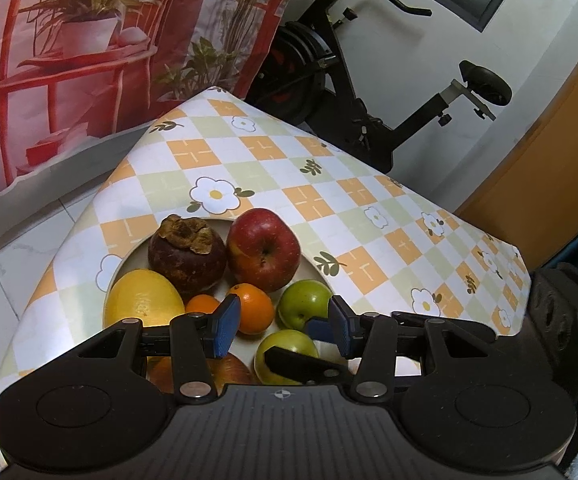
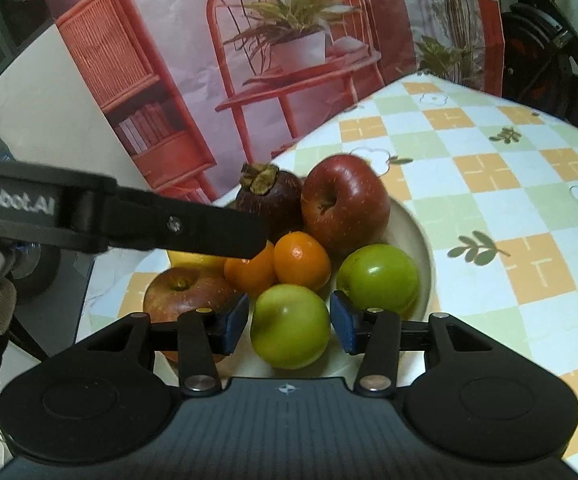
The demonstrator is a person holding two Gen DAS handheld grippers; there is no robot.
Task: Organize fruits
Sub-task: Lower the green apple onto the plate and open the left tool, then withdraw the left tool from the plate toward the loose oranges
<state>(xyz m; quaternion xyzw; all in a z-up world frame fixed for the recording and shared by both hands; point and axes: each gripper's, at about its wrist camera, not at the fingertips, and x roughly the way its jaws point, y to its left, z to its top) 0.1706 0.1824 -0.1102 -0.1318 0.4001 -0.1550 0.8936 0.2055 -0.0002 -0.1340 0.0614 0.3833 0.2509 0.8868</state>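
Note:
A cream plate (image 2: pixel 421 248) on the checked tablecloth holds a mangosteen (image 2: pixel 273 196), a red apple (image 2: pixel 345 200), two oranges (image 2: pixel 301 260), a yellow fruit (image 1: pixel 141 300), a second reddish apple (image 2: pixel 185 292) and two green fruits. My right gripper (image 2: pixel 289 326) straddles the nearer green fruit (image 2: pixel 289 332), and both blue pads touch its sides. The other green fruit (image 2: pixel 377 276) lies just beyond it. My left gripper (image 1: pixel 283 330) hovers open over the oranges (image 1: pixel 253 308) with nothing pressed between its pads. In the right wrist view, one of its fingers (image 2: pixel 193 228) reaches in from the left.
The table's far edges (image 1: pixel 329 144) drop off close behind the plate. A printed backdrop (image 2: pixel 289 60) of red furniture hangs behind, and an exercise bike (image 1: pixel 329 60) stands at the far right. Bare tablecloth (image 2: pixel 509 200) stretches right of the plate.

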